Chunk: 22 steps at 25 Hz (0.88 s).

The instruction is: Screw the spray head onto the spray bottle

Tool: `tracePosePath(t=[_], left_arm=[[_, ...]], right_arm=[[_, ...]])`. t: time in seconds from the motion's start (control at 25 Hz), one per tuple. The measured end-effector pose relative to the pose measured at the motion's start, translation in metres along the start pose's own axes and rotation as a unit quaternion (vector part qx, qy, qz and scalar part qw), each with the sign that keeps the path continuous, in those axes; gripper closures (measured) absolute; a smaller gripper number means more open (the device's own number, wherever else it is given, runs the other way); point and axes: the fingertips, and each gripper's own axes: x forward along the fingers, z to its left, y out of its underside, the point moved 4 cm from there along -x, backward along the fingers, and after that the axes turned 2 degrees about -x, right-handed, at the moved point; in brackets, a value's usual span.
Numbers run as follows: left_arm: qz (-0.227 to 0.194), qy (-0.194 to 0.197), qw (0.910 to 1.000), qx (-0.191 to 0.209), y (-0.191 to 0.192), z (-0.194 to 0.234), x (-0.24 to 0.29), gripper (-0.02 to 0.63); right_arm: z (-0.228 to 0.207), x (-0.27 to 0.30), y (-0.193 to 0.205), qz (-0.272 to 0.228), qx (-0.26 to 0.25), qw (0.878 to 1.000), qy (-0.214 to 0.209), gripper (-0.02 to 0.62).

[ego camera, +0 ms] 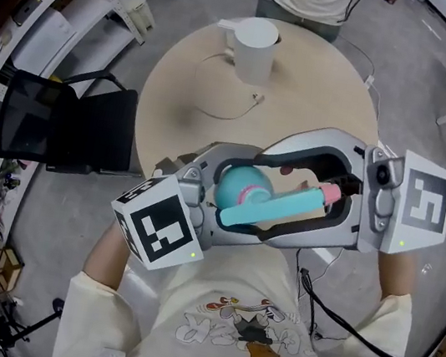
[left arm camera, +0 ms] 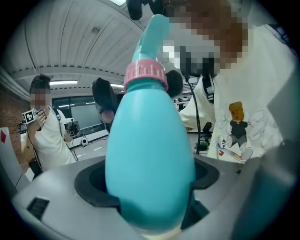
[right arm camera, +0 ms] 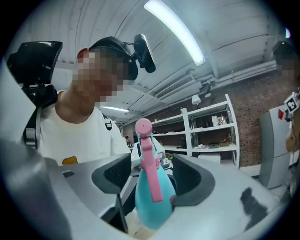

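**Spray bottle (ego camera: 243,187) with spray head (ego camera: 282,206), held over the near edge of the round table (ego camera: 177,98)**
We list our left gripper (left arm camera: 149,182) clamped on the teal bottle body. The head sits on the neck at a pink collar (left arm camera: 145,75). Our right gripper (right arm camera: 152,179) stands with its jaws spread wide around the head and its pink trigger (right arm camera: 152,173), not pressing them. At the table's far edge is a white jug (ego camera: 253,47). A thin cable (ego camera: 217,113) loops across the table's middle.
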Motion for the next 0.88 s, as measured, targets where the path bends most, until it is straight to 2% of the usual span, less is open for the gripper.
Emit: tracePosePath(t=[0.16,0.28,0.48,0.72,0.88], left_arm=[[-0.002,0.014,0.9999,0.005,-0.007,-0.008,0.004,0.172],[0.002,0.023,0.9997,0.006,-0.007,-0.009,0.006,0.172],[0.012,0.022,0.9996,-0.012,-0.004,-0.007,0.007,0.172],[0.035,-0.039,0.9972,-0.054,0.001,0.005,0.011,0.172],[0.053,-0.116,0.9882,-0.084,0.007,0.019,0.014,0.172]], right_arm=[[0.001,0.001,0.003,0.006,-0.004,1.0,-0.008,0.336],[0.001,-0.003,0.005,0.006,-0.009,1.0,-0.006,0.44],[0.002,-0.008,0.009,0.006,-0.015,1.0,-0.009,0.459],[0.0,-0.013,0.01,0.017,-0.027,0.999,0.003,0.461],[-0.005,-0.018,0.007,0.038,-0.041,0.998,0.038,0.462]])
